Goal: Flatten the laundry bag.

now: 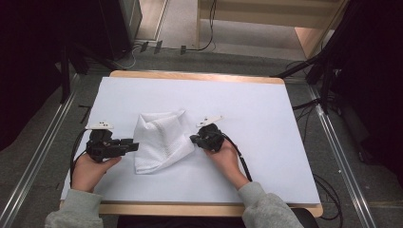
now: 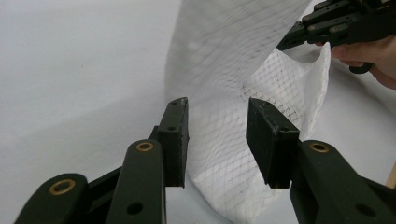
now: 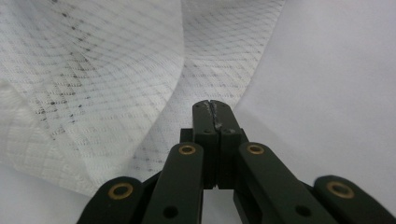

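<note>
White mesh cloth [image 1: 159, 140], one piece, lies crumpled near the middle of the desk [image 1: 266, 142], on the white sheet that covers the desk top. Part of it is lifted off the surface into a loose fold; a diamond net pattern is visible in both gripper views.

Count: one cloth, two claws, two hands, one desk.

Left claw [image 1: 134, 145]: held by the left hand [image 1: 90, 168], at the cloth's left edge. In the left gripper view its two jaws stand apart, with cloth [image 2: 219, 140] seen in the gap beyond them; the pads do not press on it. Cannot tell whether a pad brushes the fabric.

Right claw [image 1: 193, 139]: held by the right hand [image 1: 227, 159], at the cloth's right edge. In the right gripper view the jaws are together, pads meeting tip to tip [image 3: 214, 114]. Cloth [image 3: 93, 93] rises just beyond and to the left of the tips. Whether a thin edge of fabric is pinched between the pads, cannot tell. In the left gripper view the right claw [image 2: 285, 44] sits at the raised upper edge of the cloth.

Grey sleeves [image 1: 266, 209] cover both forearms.
</note>
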Motion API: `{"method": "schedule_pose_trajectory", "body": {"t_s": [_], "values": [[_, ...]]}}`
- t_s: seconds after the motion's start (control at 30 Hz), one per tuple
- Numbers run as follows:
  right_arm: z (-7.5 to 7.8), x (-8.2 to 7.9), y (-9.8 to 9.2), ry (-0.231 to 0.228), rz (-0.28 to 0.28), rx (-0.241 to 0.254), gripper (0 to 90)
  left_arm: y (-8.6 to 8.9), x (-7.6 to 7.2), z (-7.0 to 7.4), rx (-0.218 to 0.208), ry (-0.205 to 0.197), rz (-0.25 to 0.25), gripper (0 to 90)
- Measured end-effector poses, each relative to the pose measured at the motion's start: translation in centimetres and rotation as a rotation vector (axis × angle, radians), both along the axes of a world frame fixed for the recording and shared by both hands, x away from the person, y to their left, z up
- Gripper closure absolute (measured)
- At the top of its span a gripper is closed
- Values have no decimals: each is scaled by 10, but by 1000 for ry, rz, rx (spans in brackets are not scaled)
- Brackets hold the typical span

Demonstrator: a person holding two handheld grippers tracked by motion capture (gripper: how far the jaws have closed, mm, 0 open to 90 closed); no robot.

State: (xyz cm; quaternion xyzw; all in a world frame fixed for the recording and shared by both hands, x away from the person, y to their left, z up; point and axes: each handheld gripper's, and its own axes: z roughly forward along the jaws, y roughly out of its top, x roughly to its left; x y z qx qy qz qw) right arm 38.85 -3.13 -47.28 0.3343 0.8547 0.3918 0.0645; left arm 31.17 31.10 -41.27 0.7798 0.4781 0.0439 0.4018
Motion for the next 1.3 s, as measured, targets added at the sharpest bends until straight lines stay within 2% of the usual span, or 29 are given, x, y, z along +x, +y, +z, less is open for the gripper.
{"method": "schedule_pose_trajectory", "body": {"t_s": [0.07, 0.17, 0.33, 0.5, 0.57, 0.67, 0.73, 0.83, 0.9, 0.97, 1.07, 1.13, 1.23, 1.3], "values": [[2, 0, -2, 2, -6, -11, 900, 0, 0, -1, -2, 3, 0, 598], [3, 2, -7, 14, -15, 11, 900, 0, 1, -1, 0, 11, 1, 594], [5, 2, -7, 14, -5, 19, 900, -1, 1, -1, 4, 9, -5, 586], [6, 7, -6, 11, -12, 21, 763, -4, 3, -2, -3, 21, -8, 569], [5, 12, -4, 12, -22, 20, 713, -8, 4, -2, -5, 22, -12, 562], [5, 17, -2, -12, -31, 33, 693, -16, 7, -3, 0, 28, -21, 549], [5, 22, 3, 6, -20, 14, 670, -23, 9, -3, 4, 27, -35, 541], [4, 26, 10, -9, -19, 14, 622, -37, 11, -4, 12, 33, -67, 513], [1, 28, 15, -18, -16, -8, 615, -45, 13, -5, 17, 33, -84, 498], [0, 27, 17, -42, -14, -14, 621, -54, 15, -7, 27, 45, -103, 482], [-1, 25, 20, -72, -24, -37, 702, -70, 20, -10, 26, 52, -139, 466], [-1, 24, 20, -73, -26, -29, 775, -78, 23, -9, 26, 39, -155, 437], [-1, 24, 20, -43, -24, -6, 886, -93, 30, -8, 40, 12, -175, 393], [-2, 23, 20, -43, -13, -6, 900, -99, 36, -10, 32, 11, -183, 364]]}}
